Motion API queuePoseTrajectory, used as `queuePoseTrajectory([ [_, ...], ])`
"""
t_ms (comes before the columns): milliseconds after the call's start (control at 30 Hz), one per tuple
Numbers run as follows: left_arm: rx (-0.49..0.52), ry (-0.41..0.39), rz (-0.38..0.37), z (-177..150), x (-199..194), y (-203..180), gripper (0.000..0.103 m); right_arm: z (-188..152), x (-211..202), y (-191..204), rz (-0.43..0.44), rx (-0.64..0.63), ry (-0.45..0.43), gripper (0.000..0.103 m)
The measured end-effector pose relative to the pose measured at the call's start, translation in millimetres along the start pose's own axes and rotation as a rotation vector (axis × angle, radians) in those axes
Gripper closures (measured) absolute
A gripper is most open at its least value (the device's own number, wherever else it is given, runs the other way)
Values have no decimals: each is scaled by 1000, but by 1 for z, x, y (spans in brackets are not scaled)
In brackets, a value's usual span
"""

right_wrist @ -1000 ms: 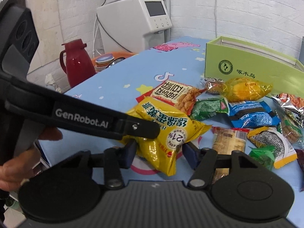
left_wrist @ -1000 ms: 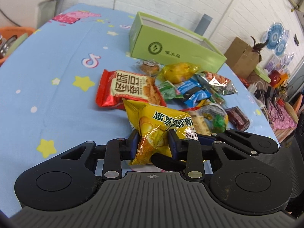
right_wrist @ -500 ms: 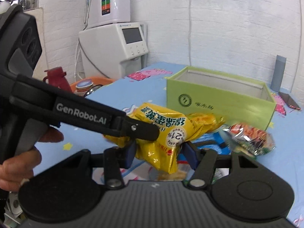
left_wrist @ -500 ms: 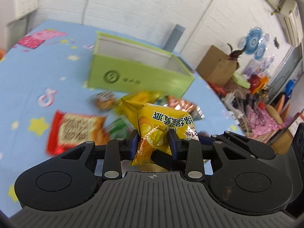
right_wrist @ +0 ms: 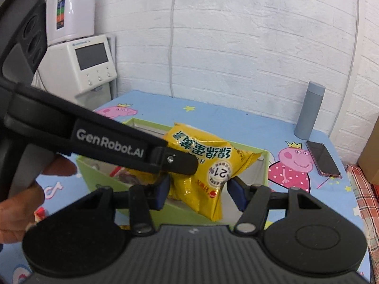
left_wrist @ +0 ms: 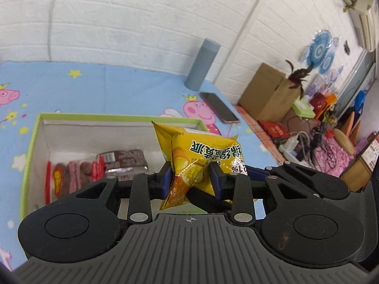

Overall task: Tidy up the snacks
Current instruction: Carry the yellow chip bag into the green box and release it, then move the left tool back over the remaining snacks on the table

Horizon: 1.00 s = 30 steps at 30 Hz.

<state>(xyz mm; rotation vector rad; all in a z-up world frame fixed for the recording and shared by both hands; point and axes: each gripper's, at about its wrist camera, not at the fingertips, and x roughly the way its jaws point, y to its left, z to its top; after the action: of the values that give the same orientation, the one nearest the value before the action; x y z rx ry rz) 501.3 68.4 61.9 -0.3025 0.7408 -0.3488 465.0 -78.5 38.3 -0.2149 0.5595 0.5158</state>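
Left gripper [left_wrist: 190, 182]: both blue pads pinch the crumpled lower corner of one yellow snack bag [left_wrist: 201, 156]; bag stands up between the fingers, print upside down. Same bag in the right wrist view [right_wrist: 203, 165], hanging in the air above the green box [right_wrist: 265, 165], touching nothing below.

Right gripper [right_wrist: 197, 189]: jaws part-spread around the bag's lower half. Left pad lies against the foil; right pad shows a sliver of gap, so whether it presses I cannot tell. Left gripper's black finger, lettered "GenRobot.AI", crosses this view from the left and ends at the bag.

Count, near to far:
- Grippers: two, both on the one bag.
- Hand [right_wrist: 21, 203]: one, at the left edge of the right wrist view, wrapped on the left gripper's handle; fingers partly cut off by the frame.
- Green box [left_wrist: 35, 142]: one, open top, white inside, on the blue cartoon tablecloth [left_wrist: 106, 82]. Near wall hidden behind the gripper body.
- Packets in the box: at least two, a red-edged clear one [left_wrist: 68, 172] at the left and a dark brown one [left_wrist: 123, 158] beside it, both blurred; contents further right are masked by the bag.
- Grey cylinder [left_wrist: 202, 64]: one, upright at the far edge by the wall.
- Phone [left_wrist: 219, 106]: one, flat, just right of the cylinder.
- White appliance [right_wrist: 87, 64]: one, far left, with a smaller unit on top.
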Motion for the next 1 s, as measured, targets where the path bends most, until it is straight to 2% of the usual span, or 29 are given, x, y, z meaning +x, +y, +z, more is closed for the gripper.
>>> queuePoseTrajectory([
  [67, -8, 18, 2, 6, 21, 10, 87, -1, 22, -12, 5, 22, 16, 36],
  [100, -9, 23, 10, 8, 29, 14, 81, -2, 29, -17, 8, 31, 18, 33],
  [133, -10, 26, 21, 10, 36, 17, 67, -3, 37, -20, 11, 40, 16, 28],
  [200, -8, 18, 53, 11, 42, 23, 52, -4, 48, -22, 4, 32, 9, 24],
  [300, 8, -16, 60, 9, 29, 26, 48, -3, 42, -23, -4, 28, -23, 19],
  [333, 13, -32, 66, 6, 20, 25, 45, -4, 32, -23, -7, 32, -52, 12],
  [367, 17, -43, 70, 4, 13, 23, 43, -5, 21, -23, -15, 35, -78, 10],
  [533, 61, -67, 25, -23, -32, -1, 40, -35, -38, -18, -22, 55, -105, 10],
  [633, 91, -72, -2, -52, -59, -15, 37, -69, -69, -9, -18, 90, -80, 10],
  [800, 103, -59, -26, -114, -102, -24, 37, -128, -115, 26, 54, 146, -38, 10],
  [933, 73, -28, 33, -169, -128, -20, 37, -163, -139, 67, 147, 181, -10, 10],
  [1000, 27, -15, 76, -193, -140, -10, 38, -175, -147, 85, 192, 212, -4, 10],
])
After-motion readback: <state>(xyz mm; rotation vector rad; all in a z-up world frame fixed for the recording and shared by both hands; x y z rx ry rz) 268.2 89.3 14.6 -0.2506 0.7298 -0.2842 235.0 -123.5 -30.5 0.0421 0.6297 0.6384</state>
